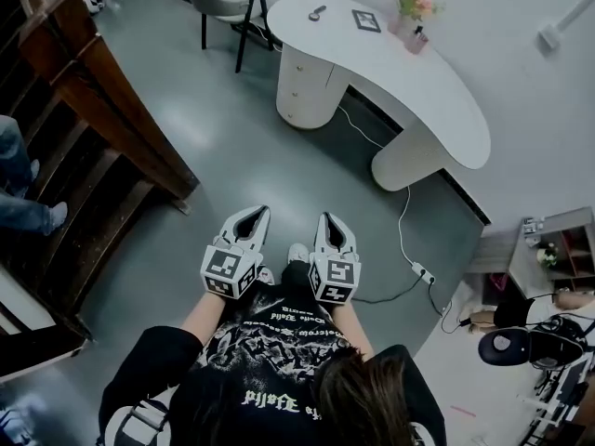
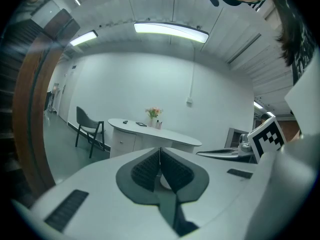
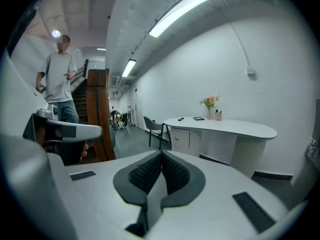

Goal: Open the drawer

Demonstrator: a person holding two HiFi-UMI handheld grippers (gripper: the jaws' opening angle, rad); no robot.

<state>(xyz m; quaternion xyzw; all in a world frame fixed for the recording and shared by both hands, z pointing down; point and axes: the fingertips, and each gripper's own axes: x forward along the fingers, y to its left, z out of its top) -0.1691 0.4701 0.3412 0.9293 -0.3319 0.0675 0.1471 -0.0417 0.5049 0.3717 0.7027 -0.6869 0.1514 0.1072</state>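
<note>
Grey polished floor (image 1: 232,147) fills most of the head view and separates you from the task's thing. The white kidney-shaped surface (image 1: 437,91) stands well apart from you, against the far wall. At its left end it rests on a white rounded drawer pedestal (image 1: 305,86), which appears to carry 3 stacked drawer fronts. All of them sit flush, so nothing has been opened yet. A grey chair with black legs (image 1: 228,3) stands just beside that pedestal, and a vase of pink flowers (image 1: 412,7) rests on the surface top.

You hold the left claw (image 1: 251,214) and the right claw (image 1: 332,219) side by side, low in front of your torso. Both are aimed toward the surface and tipped slightly downward. This is judged to be an approach posture, not a reach, since neither claw is near a drawer front.

In the left gripper view the ribbed pads of the left claw (image 2: 160,150) meet with nothing between them, and the pedestal (image 2: 122,143) shows small beyond the tips. The right claw (image 3: 161,155) is likewise closed and empty, with the pedestal (image 3: 181,139) ahead of it. Closed jaws suit this stage, because no handle is within reach. A dark wooden staircase (image 1: 84,110) borders your left side.
</note>
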